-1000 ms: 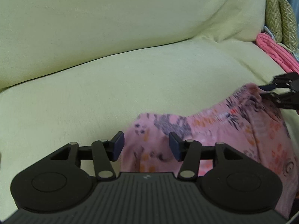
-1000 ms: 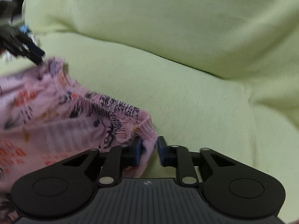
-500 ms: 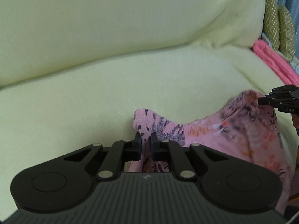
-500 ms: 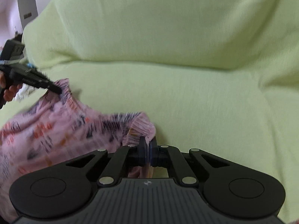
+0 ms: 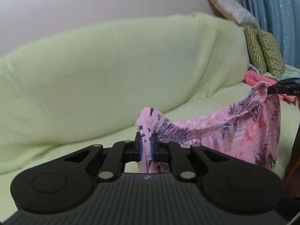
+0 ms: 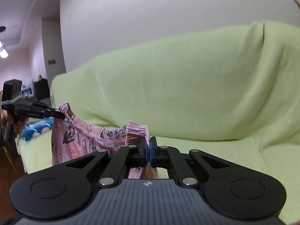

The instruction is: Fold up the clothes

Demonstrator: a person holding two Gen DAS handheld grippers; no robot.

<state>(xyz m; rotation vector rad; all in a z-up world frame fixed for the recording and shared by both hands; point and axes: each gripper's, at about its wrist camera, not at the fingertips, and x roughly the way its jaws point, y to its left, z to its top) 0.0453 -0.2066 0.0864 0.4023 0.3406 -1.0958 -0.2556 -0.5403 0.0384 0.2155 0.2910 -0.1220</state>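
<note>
Pink patterned shorts (image 5: 234,131) with a gathered elastic waistband hang in the air above the sofa seat, stretched between both grippers. My left gripper (image 5: 145,146) is shut on one end of the waistband. My right gripper (image 6: 148,150) is shut on the other end of the shorts (image 6: 84,131). The right gripper (image 5: 271,90) also shows at the right edge of the left wrist view, and the left gripper (image 6: 61,114) at the left of the right wrist view. The lower part of the shorts hangs below, partly hidden.
A sofa under a light green cover (image 5: 112,75) fills both views. Two green zigzag cushions (image 5: 264,50), a grey cushion (image 5: 232,11) and folded coral-pink cloth (image 5: 255,76) lie at its right end. Blue patterned cloth (image 6: 35,129) lies at its left end.
Both grippers closed on the waistband ends and lifted the shorts up off the sofa seat. The views now sit higher, showing the wall above the sofa back.
</note>
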